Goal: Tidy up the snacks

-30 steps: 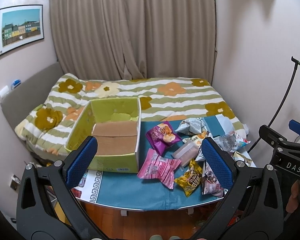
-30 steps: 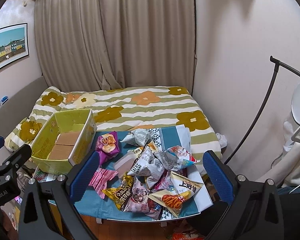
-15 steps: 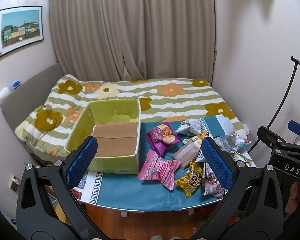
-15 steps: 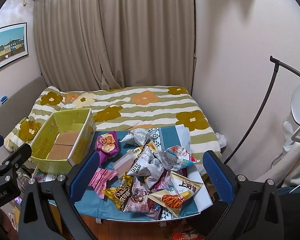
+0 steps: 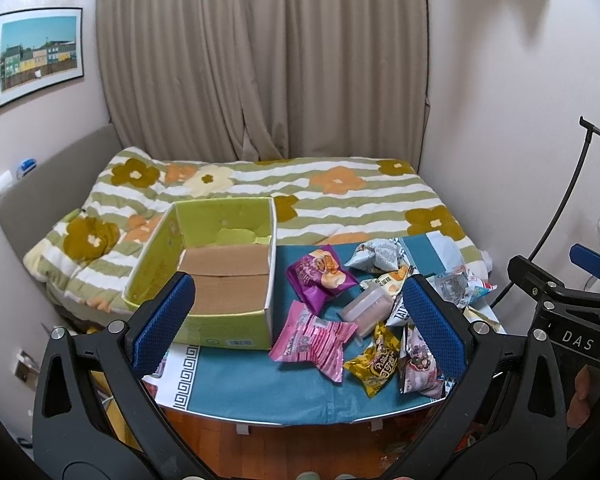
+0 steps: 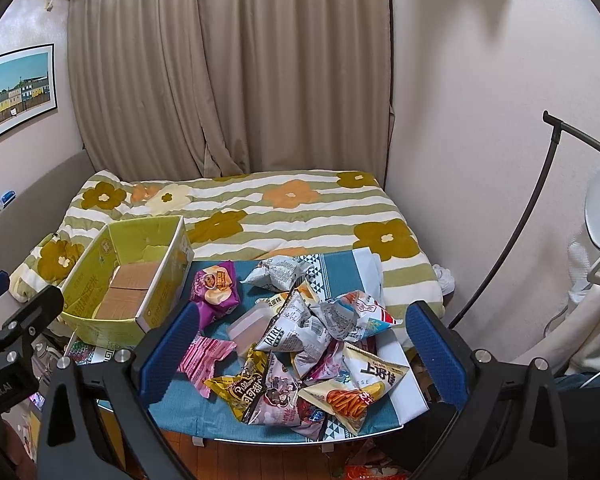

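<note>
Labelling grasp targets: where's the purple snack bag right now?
In both wrist views the purple snack bag lies flat on the blue tablecloth, just right of the green cardboard box and behind the pink wrapper.

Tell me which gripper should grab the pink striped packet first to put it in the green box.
Left, probably. The left gripper is open and empty, with the pink striped packet almost centred between its fingers and the green box right beside it. The right gripper, also open, faces the main pile.

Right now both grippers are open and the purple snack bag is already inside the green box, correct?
Not quite. The purple snack bag lies on the blue table just right of the green box, as the left wrist view shows. Both the left gripper and right gripper are open.
</note>
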`<state>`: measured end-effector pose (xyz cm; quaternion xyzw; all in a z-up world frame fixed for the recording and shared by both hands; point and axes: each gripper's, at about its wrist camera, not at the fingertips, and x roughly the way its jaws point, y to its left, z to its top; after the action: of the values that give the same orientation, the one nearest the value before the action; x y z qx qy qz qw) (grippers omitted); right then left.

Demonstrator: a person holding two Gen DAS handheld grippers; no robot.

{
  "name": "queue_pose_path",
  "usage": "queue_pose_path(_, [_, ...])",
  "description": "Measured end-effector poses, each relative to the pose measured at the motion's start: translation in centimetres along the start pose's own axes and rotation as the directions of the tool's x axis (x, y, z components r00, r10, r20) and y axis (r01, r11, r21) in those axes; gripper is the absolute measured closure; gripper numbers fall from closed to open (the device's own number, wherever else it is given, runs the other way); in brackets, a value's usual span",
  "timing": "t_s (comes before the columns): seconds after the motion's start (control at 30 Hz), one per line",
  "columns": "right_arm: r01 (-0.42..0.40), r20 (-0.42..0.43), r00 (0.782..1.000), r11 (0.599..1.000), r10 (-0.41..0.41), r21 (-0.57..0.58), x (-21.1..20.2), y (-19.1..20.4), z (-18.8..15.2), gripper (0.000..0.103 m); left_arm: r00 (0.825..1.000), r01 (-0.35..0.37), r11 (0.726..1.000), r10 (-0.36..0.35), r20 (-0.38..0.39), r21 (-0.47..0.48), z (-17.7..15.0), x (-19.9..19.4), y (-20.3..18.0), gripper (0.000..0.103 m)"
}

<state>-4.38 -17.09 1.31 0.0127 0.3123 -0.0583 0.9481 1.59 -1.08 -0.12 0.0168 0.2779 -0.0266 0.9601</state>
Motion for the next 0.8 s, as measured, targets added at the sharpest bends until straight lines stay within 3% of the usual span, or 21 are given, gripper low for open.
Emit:
queue_pose_path(0.6, [-0.001, -0.001, 1.0, 1.0, 0.001, -0.003, 0.0, 0.1, 0.1, 0.0, 1.0, 0.013, 1.0, -0.013, -0.011, -0.013, -0.4, 0.4, 0.0, 0.0])
queue_pose_path(0.8, [-0.008, -0.021, 1.0, 1.0, 0.008, -0.001, 0.3, 0.1, 0.1, 0.0, 0.998, 0.016, 0.999, -0.017, -0.064, -0.031, -0.5, 1.0, 0.2, 0.0])
